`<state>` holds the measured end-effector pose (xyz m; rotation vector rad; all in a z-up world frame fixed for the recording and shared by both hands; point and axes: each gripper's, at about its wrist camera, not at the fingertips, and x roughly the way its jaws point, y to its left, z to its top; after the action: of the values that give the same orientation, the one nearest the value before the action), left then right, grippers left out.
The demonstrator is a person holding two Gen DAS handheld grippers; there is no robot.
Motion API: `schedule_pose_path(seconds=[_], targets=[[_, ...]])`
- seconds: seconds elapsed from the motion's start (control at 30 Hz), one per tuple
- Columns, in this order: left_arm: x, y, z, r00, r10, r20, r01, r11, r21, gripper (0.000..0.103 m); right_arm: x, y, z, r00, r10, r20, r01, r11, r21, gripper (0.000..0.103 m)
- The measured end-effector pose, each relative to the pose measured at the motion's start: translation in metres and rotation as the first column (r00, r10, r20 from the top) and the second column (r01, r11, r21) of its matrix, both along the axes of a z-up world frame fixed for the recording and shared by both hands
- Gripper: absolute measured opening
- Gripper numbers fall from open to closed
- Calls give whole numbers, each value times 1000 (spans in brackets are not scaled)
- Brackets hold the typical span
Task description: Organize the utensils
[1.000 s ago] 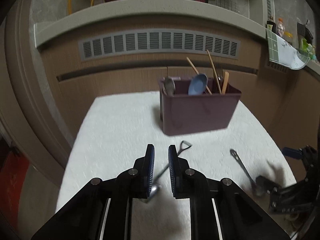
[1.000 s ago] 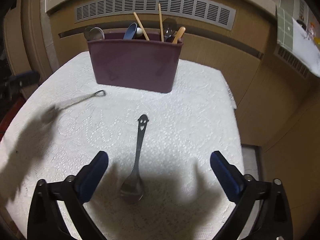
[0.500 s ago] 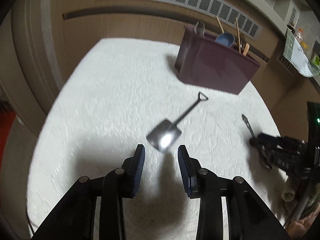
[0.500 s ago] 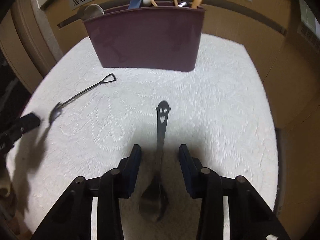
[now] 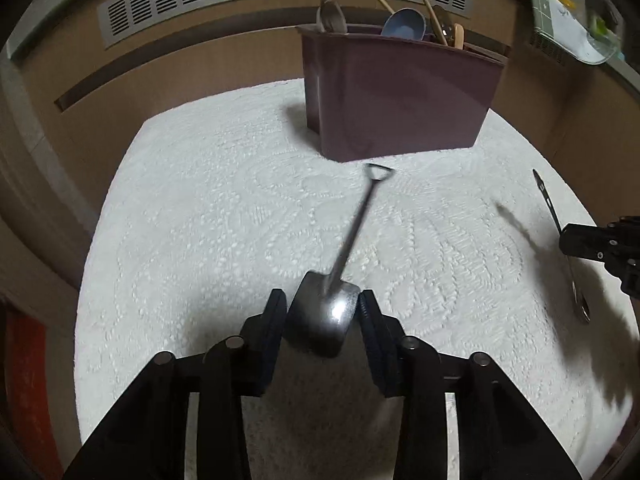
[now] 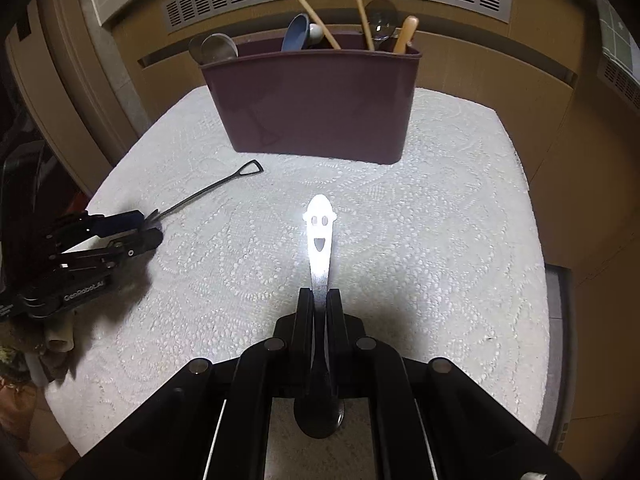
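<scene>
the right gripper (image 6: pixel 320 300) is pressed together on the handle of the smiley-face spoon (image 6: pixel 319 240), whose bowl sits low between the arms and whose cut-out face points toward the maroon utensil caddy (image 6: pixel 312 104). the left gripper (image 5: pixel 322 308) straddles the blade of the shovel-shaped spoon (image 5: pixel 344 264); its pads touch the blade's edges, though i cannot tell whether they grip firmly. that spoon's handle rises toward the caddy. both spoons are at the white lace tablecloth (image 5: pixel 208 216). the caddy stands at the cloth's far edge holding chopsticks (image 6: pixel 360 8), a blue spoon (image 6: pixel 294 34) and metal spoons (image 6: pixel 216 50).
</scene>
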<state>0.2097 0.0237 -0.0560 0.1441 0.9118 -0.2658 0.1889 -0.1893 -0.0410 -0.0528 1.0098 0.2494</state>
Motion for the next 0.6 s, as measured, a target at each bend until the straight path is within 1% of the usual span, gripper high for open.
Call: schedule_pose_path(seconds=[0.03,0.07,0.1,0.13,0.2,0.23,0.3,0.33,0.4,0.47,0.5,0.53,0.57,0.6], targets=[[-4,-2,6,1000,0,21,0,1000,-6,16,-1,-3,3,1000,-7,8,7,1000,8,6],[-12,-3,17,998,8,61,-8,1000,-6,13,-3,-4,6,1000,-11,15,11,1000,16,6],[-17,-2,26,996,9,87,-7,1000,-22,10,-5,-7,10,1000,-13,24,13,1000,24,6],[-24,-2,37,994,7,112,-2,999,-45,10,-8,-10,14,999,-15,34,14,999,30,6],[-33,-2,53,989,8,151,0,998,-57,10,-11,-12,23,998,-17,56,15,999,38,6],[-34,-1,58,988,12,156,-2,998,-65,10,-11,-13,26,998,-16,66,13,999,39,6],[-32,6,60,990,23,137,-13,997,-74,11,-13,-13,31,996,-17,83,14,999,36,6],[-31,9,58,991,31,129,-22,997,-68,12,-13,-13,31,996,-16,85,13,999,35,6],[-26,12,48,996,28,89,-23,998,-60,13,-15,-14,28,997,-12,77,9,999,37,6],[-17,10,35,1000,7,22,-5,997,-83,22,-14,-15,22,998,-11,60,9,999,38,6],[-14,7,28,1000,-1,-15,-1,996,-92,42,-13,-14,19,999,-11,51,10,999,37,6],[-6,5,20,998,1,-69,-7,996,-91,58,-12,-14,15,999,-10,42,8,999,38,6],[-3,4,14,994,29,-104,-38,996,-81,59,-10,-13,10,1000,-7,28,6,999,35,6],[-6,3,11,993,45,-113,-54,995,-83,59,-10,-12,6,1000,-7,19,7,1000,24,6]])
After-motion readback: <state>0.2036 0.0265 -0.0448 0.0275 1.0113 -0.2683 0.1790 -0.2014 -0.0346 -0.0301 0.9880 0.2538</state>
